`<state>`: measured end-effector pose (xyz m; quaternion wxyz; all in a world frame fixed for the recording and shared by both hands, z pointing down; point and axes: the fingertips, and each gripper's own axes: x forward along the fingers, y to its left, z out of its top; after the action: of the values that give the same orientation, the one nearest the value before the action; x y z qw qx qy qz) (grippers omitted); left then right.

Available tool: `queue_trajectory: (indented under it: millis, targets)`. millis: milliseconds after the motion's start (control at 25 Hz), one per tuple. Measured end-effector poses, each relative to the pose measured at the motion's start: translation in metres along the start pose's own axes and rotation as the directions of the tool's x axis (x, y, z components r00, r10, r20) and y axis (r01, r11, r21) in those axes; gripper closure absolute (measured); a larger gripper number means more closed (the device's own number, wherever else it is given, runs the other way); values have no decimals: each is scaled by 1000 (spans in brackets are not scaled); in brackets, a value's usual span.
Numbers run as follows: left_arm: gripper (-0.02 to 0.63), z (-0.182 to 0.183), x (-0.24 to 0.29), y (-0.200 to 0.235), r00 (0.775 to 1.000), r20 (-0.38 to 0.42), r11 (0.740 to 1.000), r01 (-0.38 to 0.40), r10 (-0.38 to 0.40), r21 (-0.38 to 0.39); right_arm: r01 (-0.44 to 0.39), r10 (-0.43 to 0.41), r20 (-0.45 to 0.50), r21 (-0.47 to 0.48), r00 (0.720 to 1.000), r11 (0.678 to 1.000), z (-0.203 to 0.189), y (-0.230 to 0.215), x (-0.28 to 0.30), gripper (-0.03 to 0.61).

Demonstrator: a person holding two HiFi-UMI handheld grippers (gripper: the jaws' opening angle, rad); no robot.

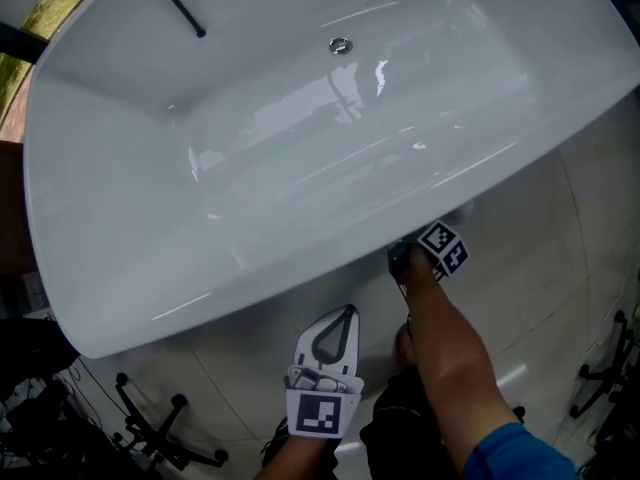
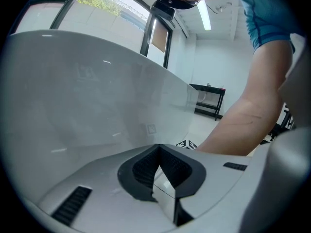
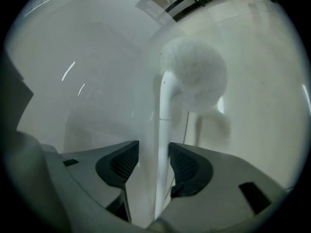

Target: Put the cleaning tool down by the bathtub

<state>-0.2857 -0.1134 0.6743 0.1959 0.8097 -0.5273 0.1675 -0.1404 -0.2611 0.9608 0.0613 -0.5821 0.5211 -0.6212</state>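
Overhead, the head view looks down into a white bathtub [image 1: 130,218] with a glossy bare basin, a metal drain [image 1: 341,45] at its far side and a black spout [image 1: 178,3] reaching over the far rim. Pale floor tiles [image 1: 560,228] surround the tub, and black stand legs [image 1: 150,418] sit on the floor off its near left corner. The left gripper [image 1: 347,313] hovers just outside the near rim. The right gripper [image 1: 400,258], with its marker cube [image 1: 443,248], is tucked low against the tub's near outer wall at the end of a bare forearm [image 1: 450,358].

From the left gripper view, the tub's outer wall [image 2: 87,91] fills the left half. The left gripper [image 2: 158,147] has its jaws together at the tips with nothing between them. This view alone shows the room beyond the tub: a black rack [image 2: 209,101] at the far wall, a ceiling light [image 2: 204,16] and a dark window frame [image 2: 155,33].

Only the right gripper view shows the cleaning tool [image 3: 194,76], a white straight handle topped by a round fluffy head. It stands upright just beside the tub's curved outer wall [image 3: 87,81]. The right gripper [image 3: 153,152] has its jaws apart. The handle [image 3: 163,144] runs between them, close to the right pad and clear of the left pad.
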Motion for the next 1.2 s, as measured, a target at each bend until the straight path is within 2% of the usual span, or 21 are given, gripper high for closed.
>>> queue_trajectory:
  millis: [120, 240, 360, 480, 640, 800, 880, 1040, 1080, 1200]
  targets:
    - [614, 12, -6, -11, 1000, -2, 1000, 5, -5, -13, -28, 27, -41, -34, 999, 999, 1, 16, -13, 382]
    - [614, 26, -10, -21, 1000, 2, 1000, 13, -13, -22, -40, 25, -96, -150, 995, 988, 2, 33, -24, 367]
    - [614, 35, -17, -29, 1000, 2, 999, 15, -14, -29, -29, 1, -137, -204, 991, 979, 3, 43, -32, 368]
    - [614, 38, -23, -35, 1000, -1, 999, 12, -12, -41, -37, -17, -170, -308, 985, 951, 6, 54, -41, 376]
    - [614, 40, -33, -36, 1000, 4, 998, -5, 5, -58, -102, 3, -200, -488, 980, 867, -1, 75, -68, 462]
    - [614, 51, -49, -38, 1000, 10, 999, -7, 7, -53, -185, 51, -224, -628, 973, 756, -14, 98, -119, 574]
    - [614, 64, -58, -42, 1000, 23, 999, 2, -1, -39, -208, 74, -223, -671, 972, 712, -14, 111, -151, 574]
    - [614, 97, -81, -52, 998, 44, 998, 44, -46, 44, -247, 142, -205, -719, 968, 649, -5, 152, -214, 574]
    - [614, 104, -89, -56, 998, 41, 997, 53, -55, 60, -258, 153, -208, -741, 966, 620, -4, 163, -232, 574]
    - [614, 128, -115, -69, 997, 34, 994, 59, -62, 93, -286, 181, -225, -818, 957, 499, -2, 198, -291, 574]
